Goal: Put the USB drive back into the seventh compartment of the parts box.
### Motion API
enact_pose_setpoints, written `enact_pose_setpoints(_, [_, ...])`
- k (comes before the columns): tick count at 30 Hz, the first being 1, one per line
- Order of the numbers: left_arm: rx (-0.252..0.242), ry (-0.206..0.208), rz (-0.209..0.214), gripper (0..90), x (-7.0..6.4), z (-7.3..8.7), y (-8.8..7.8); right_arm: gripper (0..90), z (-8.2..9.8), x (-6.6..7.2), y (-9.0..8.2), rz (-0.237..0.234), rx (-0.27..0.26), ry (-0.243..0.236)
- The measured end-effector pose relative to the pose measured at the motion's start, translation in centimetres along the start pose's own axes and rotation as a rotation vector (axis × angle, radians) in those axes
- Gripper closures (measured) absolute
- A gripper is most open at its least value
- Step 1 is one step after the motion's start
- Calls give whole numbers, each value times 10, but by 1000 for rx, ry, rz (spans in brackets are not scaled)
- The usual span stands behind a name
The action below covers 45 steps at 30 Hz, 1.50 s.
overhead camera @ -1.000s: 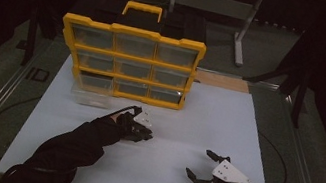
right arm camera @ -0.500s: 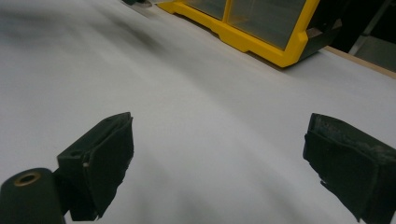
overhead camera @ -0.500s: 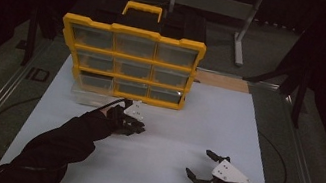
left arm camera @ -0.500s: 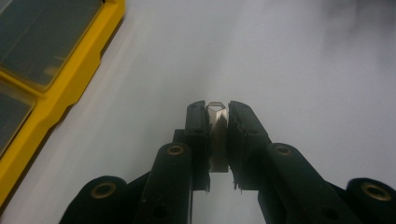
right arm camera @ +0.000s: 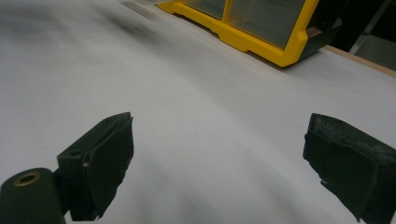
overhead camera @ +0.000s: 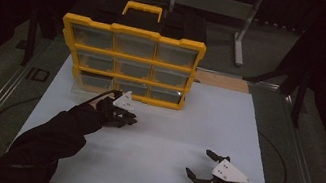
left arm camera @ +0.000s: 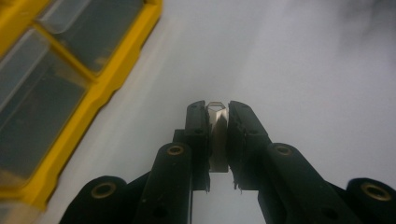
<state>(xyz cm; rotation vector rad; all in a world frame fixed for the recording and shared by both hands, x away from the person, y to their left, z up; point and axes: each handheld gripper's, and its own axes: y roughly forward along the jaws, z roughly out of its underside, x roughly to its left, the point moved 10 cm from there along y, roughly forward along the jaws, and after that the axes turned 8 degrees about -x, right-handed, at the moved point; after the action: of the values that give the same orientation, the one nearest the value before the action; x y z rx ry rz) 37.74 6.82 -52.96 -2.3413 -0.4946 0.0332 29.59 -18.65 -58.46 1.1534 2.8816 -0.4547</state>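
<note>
A yellow organizer (overhead camera: 131, 60) with clear drawers stands upright at the back of the white table (overhead camera: 169, 133). My left gripper (overhead camera: 132, 118) hovers just in front of its bottom row. In the left gripper view this gripper (left arm camera: 217, 108) is shut on a small silvery piece (left arm camera: 217, 135), pinched upright between the pads, with the organizer's yellow frame (left arm camera: 116, 79) at the left. My right gripper (overhead camera: 198, 163) rests near the table's front right, open. Its fingers (right arm camera: 109, 158) stand wide apart over bare table, with nothing between them.
A black case with a yellow handle (overhead camera: 142, 12) sits behind the organizer. At the organizer's lower left a clear drawer (overhead camera: 81, 86) seems to jut out. A metal stand (overhead camera: 241, 39) rises at the back right. Cables curve over the floor on both sides of the table.
My left hand has moved left and farther back, toward the organizer's bottom row, jaws staying shut. The right hand has kept still.
</note>
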Motion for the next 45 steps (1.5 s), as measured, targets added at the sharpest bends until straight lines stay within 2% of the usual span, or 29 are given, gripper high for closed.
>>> enact_pose_setpoints(2, [4, -3, -13, 798, 6, 2, -8, 88, 0, 0, 0, 1, 4, -5])
enact_pose_setpoints(12, [-4, -31, -50, 799, 21, 3, -29, 88, 1, 0, 1, 1, 7, -10])
enact_pose_setpoints(23, [-23, -53, -97, 798, 43, -1, -54, 88, 1, 0, 1, 1, 5, -11])
enact_pose_setpoints(38, [-43, -110, -181, 798, 73, 2, -81, 88, 1, 1, 1, 2, 9, -5])
enact_pose_setpoints(45, [-39, -144, -238, 798, 90, 7, -90, 88, 1, 1, 1, -1, 8, -17])
